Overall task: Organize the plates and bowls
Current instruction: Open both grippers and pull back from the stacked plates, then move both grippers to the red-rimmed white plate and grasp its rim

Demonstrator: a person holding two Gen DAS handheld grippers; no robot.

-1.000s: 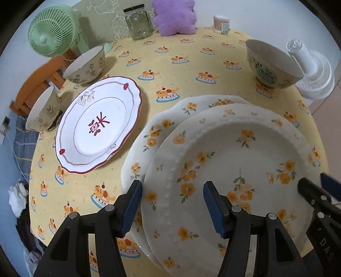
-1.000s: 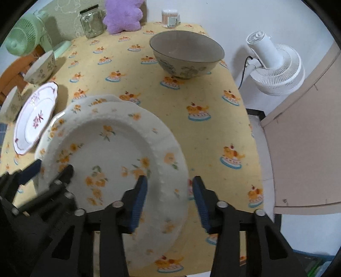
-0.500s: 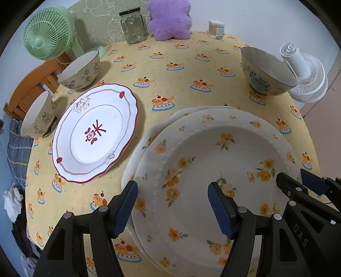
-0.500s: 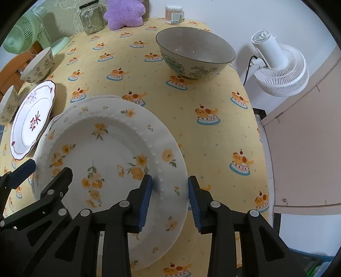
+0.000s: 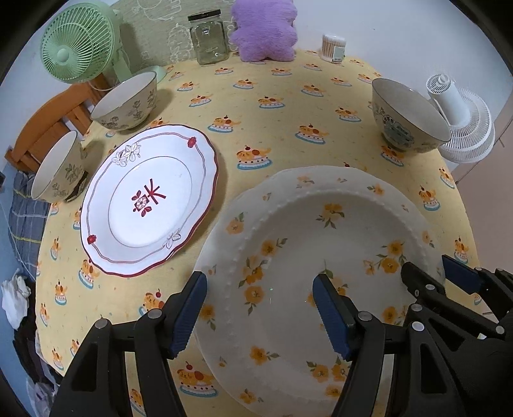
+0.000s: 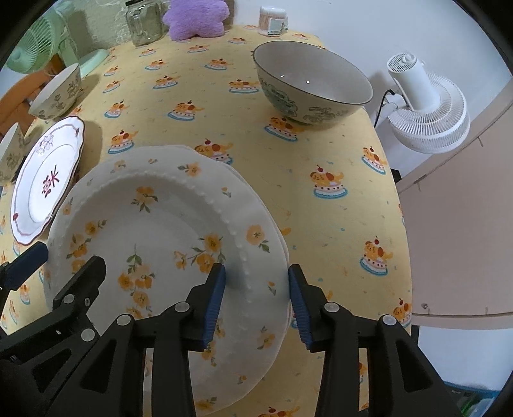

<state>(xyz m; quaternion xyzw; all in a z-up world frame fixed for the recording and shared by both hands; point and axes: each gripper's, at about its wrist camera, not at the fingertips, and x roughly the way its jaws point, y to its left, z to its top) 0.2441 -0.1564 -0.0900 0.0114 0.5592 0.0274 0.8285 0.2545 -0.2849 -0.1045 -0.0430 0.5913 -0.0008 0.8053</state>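
Note:
A white plate with yellow flowers (image 5: 320, 243) (image 6: 154, 224) lies on top of a second flowered plate whose rim (image 5: 288, 174) (image 6: 179, 149) peeks out behind it. My left gripper (image 5: 259, 308) is open, straddling the top plate's near left rim. My right gripper (image 6: 256, 298) is open, its jaws either side of the plate's right rim. A red-trimmed white plate (image 5: 150, 199) (image 6: 45, 182) lies to the left. Two small floral bowls (image 5: 128, 102) (image 5: 57, 170) stand at the far left. A large bowl (image 5: 407, 118) (image 6: 311, 86) stands at the far right.
The yellow tablecloth (image 5: 256, 96) covers a table. A green fan (image 5: 77, 41), glass jar (image 5: 208, 38), purple plush (image 5: 263, 29) and cotton-swab tub (image 5: 333, 48) line the back edge. A white fan (image 6: 426, 109) stands off the table's right side.
The top flowered plate has come down flat onto the lower plate. My right gripper's jaws have widened around its rim. Both grippers have drawn back a little.

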